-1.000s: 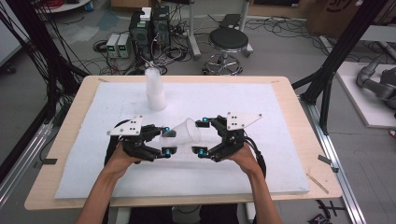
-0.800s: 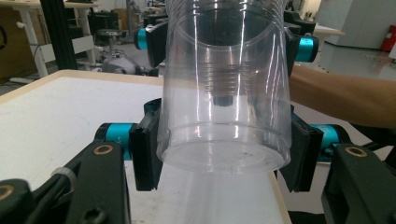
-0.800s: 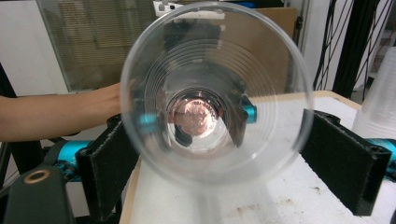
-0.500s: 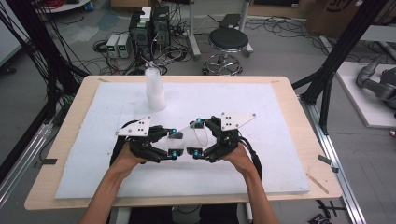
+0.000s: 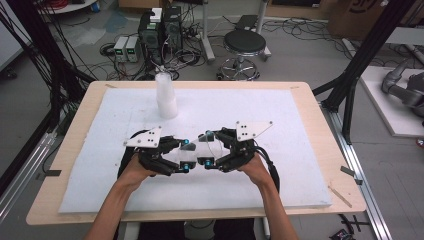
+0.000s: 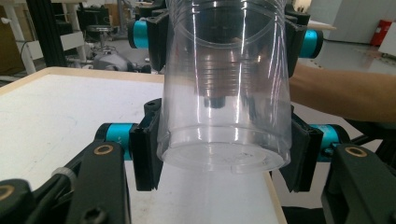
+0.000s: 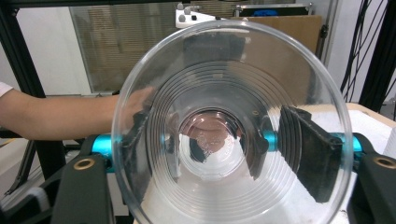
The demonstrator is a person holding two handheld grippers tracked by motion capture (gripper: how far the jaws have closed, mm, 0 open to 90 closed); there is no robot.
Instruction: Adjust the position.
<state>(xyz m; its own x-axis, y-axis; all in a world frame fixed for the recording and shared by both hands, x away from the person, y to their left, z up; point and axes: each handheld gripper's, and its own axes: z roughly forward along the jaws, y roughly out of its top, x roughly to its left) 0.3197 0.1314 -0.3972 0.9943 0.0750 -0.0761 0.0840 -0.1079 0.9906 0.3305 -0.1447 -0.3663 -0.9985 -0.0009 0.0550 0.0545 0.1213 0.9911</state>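
High view: white mat (image 5: 300, 150) on the table, frosted cup stack (image 5: 166, 97) standing well behind the hands, and a clear plastic cup (image 5: 200, 146) lying level between the two grippers above the mat. Left gripper (image 6: 219, 161) pinches its base end; right gripper (image 7: 219, 163), jaws just closing, presses near the rim end. Cup's long axis runs gripper to gripper, so any next pull likely runs along it.

high: overhead, forward-down | gripper views: close, facing | shared: cup (image 6: 224, 93)
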